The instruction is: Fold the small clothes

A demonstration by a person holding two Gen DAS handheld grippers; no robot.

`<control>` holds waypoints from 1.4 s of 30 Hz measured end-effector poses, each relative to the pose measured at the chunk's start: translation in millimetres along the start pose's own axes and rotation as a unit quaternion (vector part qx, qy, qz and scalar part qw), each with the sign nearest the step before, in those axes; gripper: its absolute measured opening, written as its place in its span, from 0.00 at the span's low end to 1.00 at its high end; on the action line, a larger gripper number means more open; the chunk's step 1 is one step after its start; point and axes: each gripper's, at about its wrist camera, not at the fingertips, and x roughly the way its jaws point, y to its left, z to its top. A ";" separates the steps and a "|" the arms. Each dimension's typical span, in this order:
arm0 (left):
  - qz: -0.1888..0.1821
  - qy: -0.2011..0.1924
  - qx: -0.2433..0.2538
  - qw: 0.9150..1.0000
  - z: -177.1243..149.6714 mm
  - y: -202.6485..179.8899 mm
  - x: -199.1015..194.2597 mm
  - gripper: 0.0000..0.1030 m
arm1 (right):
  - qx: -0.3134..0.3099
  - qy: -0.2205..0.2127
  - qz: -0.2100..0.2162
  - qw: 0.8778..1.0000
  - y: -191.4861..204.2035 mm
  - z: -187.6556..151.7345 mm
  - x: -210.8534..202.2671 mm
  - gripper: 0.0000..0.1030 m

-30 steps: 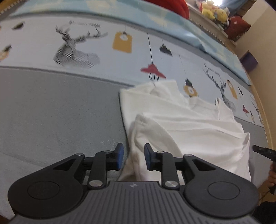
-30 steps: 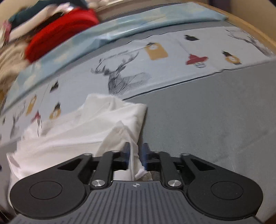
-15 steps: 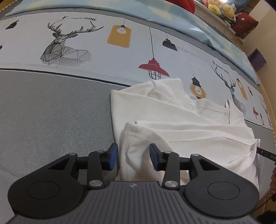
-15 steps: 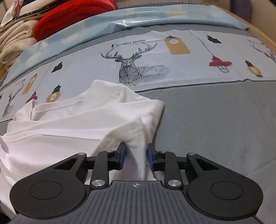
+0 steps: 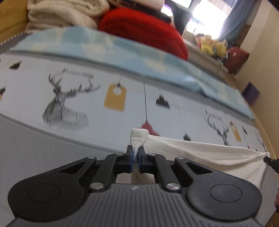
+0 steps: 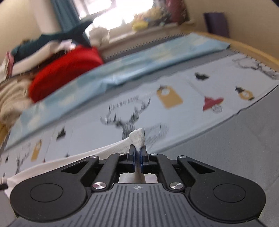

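Observation:
A small white garment [image 5: 200,152] is stretched taut between my two grippers, lifted above the bed. My left gripper [image 5: 135,151] is shut on one corner of it; a tuft of white cloth sticks out past the blue pads. My right gripper [image 6: 137,151] is shut on the opposite corner, and the white garment [image 6: 73,160] runs off to the left from it. In the left wrist view the right gripper's tip [image 5: 272,163] shows at the far right edge, at the cloth's end.
The bed has a grey cover [image 6: 235,148] and a pale printed sheet [image 5: 97,97] with deer and lamps. A light blue blanket [image 5: 122,52], a red cushion [image 5: 144,29] and beige bedding [image 5: 59,12] lie at the back. Plush toys [image 5: 212,45] sit on the sill.
Both grippers have closed on the garment's corners and lifted it; the cloth went from lying crumpled on the bed to hanging stretched between them. Both views tilted upward.

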 end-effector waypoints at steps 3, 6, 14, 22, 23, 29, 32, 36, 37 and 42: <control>0.016 -0.010 0.011 1.000 5.3 -6.2 8.5 0.05 | -0.011 -0.017 -0.009 1.000 9.7 3.4 10.5 0.04; 0.019 -0.012 0.003 1.000 10.6 -3.6 17.1 0.05 | -0.022 -0.017 -0.016 0.999 16.8 4.4 23.0 0.04; 0.024 0.098 -0.097 0.990 3.1 36.6 51.4 0.13 | -0.032 0.088 -0.109 0.990 7.2 -13.8 73.4 0.36; -0.009 0.138 -0.122 0.983 -9.8 36.1 61.0 0.34 | -0.050 0.151 -0.065 0.985 -4.5 -32.2 70.5 0.38; -0.012 0.137 -0.127 0.982 -11.8 34.7 61.3 0.34 | -0.047 0.153 -0.062 0.985 -5.8 -34.3 70.0 0.38; 0.012 0.114 -0.066 0.991 -13.4 16.2 61.6 0.04 | -0.048 0.130 -0.046 0.989 -2.8 -33.5 62.9 0.08; 0.022 0.078 -0.046 0.996 -7.5 11.8 50.5 0.04 | -0.025 0.099 -0.047 0.994 -4.2 -27.8 55.7 0.08; 0.030 0.127 -0.070 0.989 -11.0 17.7 61.7 0.06 | -0.025 0.128 -0.080 0.988 -4.8 -29.3 69.6 0.15; 0.026 0.125 -0.081 0.989 -9.5 20.2 62.0 0.09 | -0.021 0.136 -0.085 0.987 -5.4 -29.3 72.5 0.16; 0.016 0.090 -0.100 0.991 0.7 21.9 66.6 0.29 | -0.031 0.074 -0.093 0.992 4.0 -17.6 70.3 0.33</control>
